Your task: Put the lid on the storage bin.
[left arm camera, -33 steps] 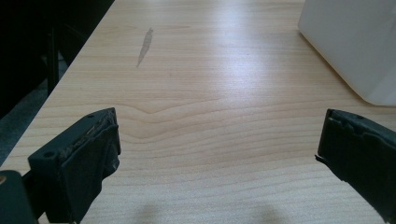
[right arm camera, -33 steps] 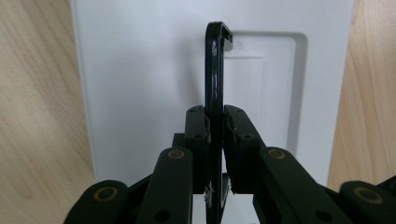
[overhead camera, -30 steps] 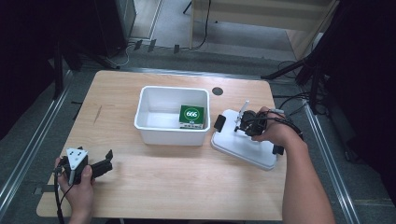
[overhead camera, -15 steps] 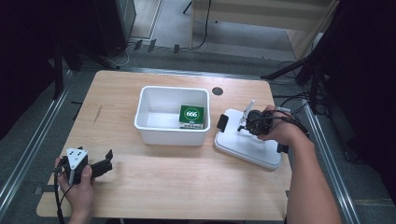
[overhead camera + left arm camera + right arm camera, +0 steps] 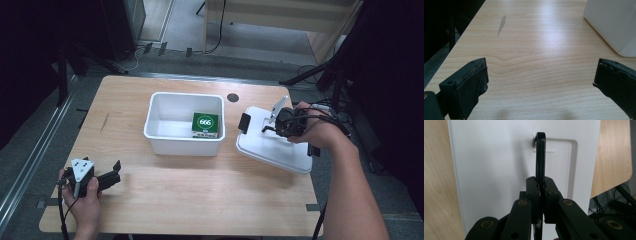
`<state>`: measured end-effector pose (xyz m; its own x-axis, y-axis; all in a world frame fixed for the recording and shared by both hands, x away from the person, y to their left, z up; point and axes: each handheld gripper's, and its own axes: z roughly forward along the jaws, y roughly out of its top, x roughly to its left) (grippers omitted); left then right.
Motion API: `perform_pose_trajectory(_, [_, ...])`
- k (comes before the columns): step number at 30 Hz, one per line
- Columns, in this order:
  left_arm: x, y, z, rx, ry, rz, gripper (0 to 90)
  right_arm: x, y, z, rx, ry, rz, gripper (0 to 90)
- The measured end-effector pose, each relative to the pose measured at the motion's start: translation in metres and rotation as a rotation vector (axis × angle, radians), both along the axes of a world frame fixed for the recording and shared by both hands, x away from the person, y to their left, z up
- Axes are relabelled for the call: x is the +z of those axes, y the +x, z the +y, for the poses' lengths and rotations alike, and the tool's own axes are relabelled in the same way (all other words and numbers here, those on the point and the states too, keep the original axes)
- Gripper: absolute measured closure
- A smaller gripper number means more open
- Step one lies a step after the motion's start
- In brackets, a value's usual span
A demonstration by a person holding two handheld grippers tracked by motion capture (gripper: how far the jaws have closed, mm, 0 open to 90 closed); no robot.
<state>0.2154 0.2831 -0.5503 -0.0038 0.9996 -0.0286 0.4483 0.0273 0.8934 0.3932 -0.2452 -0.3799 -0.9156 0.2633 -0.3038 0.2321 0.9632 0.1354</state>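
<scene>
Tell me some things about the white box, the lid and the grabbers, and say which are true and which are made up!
1. A green carton sits inside the white bin. True.
2. The white lid is on top of the bin. False: it lies on the table beside the bin.
3. The right gripper pinches the lid's black handle. True.
4. The left gripper holds the carton. False: its fingers are apart over bare wood.
5. The bin is full of cartons. False: just one.
</scene>
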Motion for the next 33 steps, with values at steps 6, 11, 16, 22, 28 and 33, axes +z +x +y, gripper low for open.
perform_pose_trajectory(6, [0.000, 0.000, 0.000, 0.000, -0.002, 0.000, 0.0, 0.019, -0.002, 0.002, 0.022, -0.012, -0.007, 85.8])
perform_pose_trajectory(11, [0.000, 0.000, 0.000, 0.002, -0.001, -0.001, 0.0, 0.034, -0.004, 0.004, 0.027, -0.002, -0.014, 85.8])
perform_pose_trajectory(16, [0.000, 0.000, 0.000, 0.001, 0.000, -0.001, 0.0, 0.048, -0.005, 0.010, 0.038, 0.007, -0.033, 85.8])
perform_pose_trajectory(22, [0.000, 0.000, 0.000, 0.000, -0.001, -0.001, 0.0, 0.059, -0.006, 0.022, 0.052, 0.014, -0.045, 85.7])
perform_pose_trajectory(28, [0.000, 0.000, 0.000, -0.001, -0.002, 0.000, 0.0, 0.067, -0.004, 0.035, 0.065, 0.019, -0.050, 85.7])
perform_pose_trajectory(33, [0.000, 0.000, 0.000, -0.001, -0.003, 0.001, 0.0, 0.070, -0.001, 0.050, 0.080, 0.029, -0.047, 85.7])
